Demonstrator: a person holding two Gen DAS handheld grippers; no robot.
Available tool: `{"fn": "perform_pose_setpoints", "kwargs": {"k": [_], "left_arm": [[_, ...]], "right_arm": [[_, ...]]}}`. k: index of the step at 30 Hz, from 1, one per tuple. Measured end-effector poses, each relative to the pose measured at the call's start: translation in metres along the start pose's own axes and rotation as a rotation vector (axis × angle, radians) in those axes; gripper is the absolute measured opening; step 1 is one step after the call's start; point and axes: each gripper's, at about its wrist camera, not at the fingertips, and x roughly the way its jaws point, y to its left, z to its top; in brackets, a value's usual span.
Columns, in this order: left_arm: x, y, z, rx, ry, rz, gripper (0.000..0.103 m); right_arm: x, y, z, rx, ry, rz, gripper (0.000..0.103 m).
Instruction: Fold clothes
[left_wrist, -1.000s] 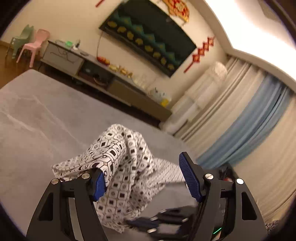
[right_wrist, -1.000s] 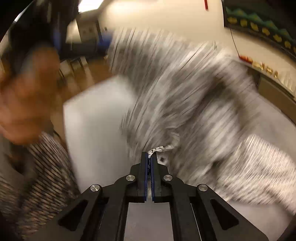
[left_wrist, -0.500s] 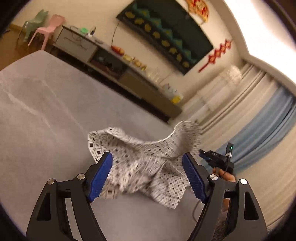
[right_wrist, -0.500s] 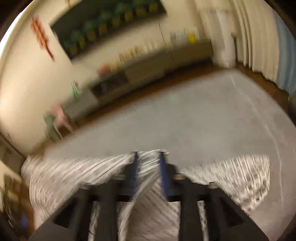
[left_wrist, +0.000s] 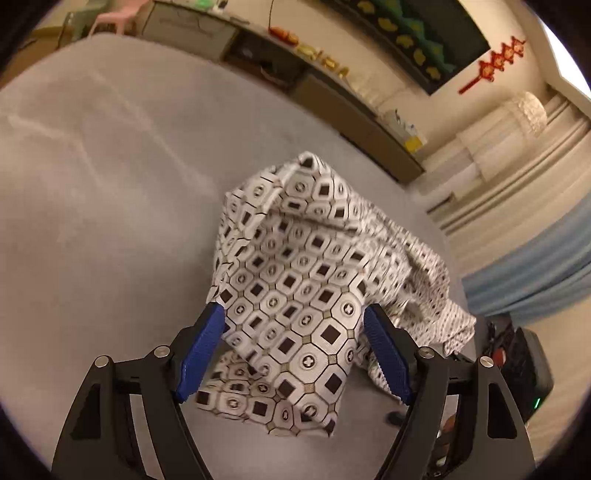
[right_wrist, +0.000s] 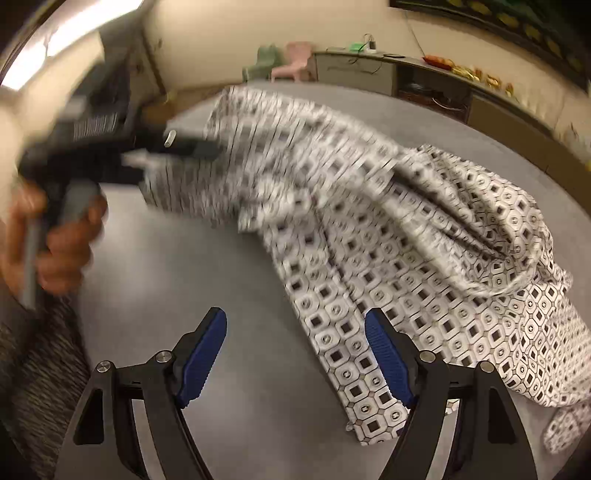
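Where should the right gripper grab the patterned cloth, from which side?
Take the loose bottom corner of the patterned cloth, nearest the right gripper. Come in low from the near side, along the grey surface: that corner lies flat and thin, while the far part is bunched in folds.

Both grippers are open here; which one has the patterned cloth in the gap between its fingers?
The left gripper: the patterned cloth fills its gap. The right gripper frames bare grey surface, the cloth off beside its finger.
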Motion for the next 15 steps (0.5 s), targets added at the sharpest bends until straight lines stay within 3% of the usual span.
{"fn": "perform_pose_setpoints", "kwargs": {"k": [2, 3, 4, 5, 8, 11, 14, 15], "left_arm": [[0.010, -0.001, -0.005, 0.017, -0.011, 0.028, 0.075], [0.009, -0.003, -0.006, 0.041, -0.038, 0.053, 0.061], [0.008, -0.005, -0.005, 0.070, -0.060, 0.081, 0.023], [0.005, -0.009, -0.001, 0.104, -0.071, 0.108, 0.007], [-0.037, -0.017, 0.027, 0.129, -0.208, 0.112, 0.006], [-0.087, -0.030, 0.070, 0.174, -0.348, 0.108, 0.006], [-0.112, -0.041, 0.132, 0.244, -0.468, 0.246, 0.006], [-0.106, -0.039, 0.146, 0.259, -0.467, 0.280, 0.008]], "right_arm": [[0.010, -0.009, -0.002, 0.026, 0.009, -0.054, 0.042], [0.014, -0.015, -0.002, 0.043, 0.011, -0.076, 0.020], [0.015, -0.022, 0.000, 0.059, 0.011, -0.085, 0.010], [0.014, -0.029, 0.002, 0.075, 0.010, -0.090, 0.007], [-0.022, -0.056, 0.017, 0.117, -0.088, -0.121, 0.005], [-0.102, -0.128, 0.040, 0.268, -0.287, -0.124, 0.005], [-0.147, -0.226, 0.032, 0.501, -0.400, -0.248, 0.005], [-0.145, -0.255, 0.017, 0.577, -0.396, -0.323, 0.005]]}}
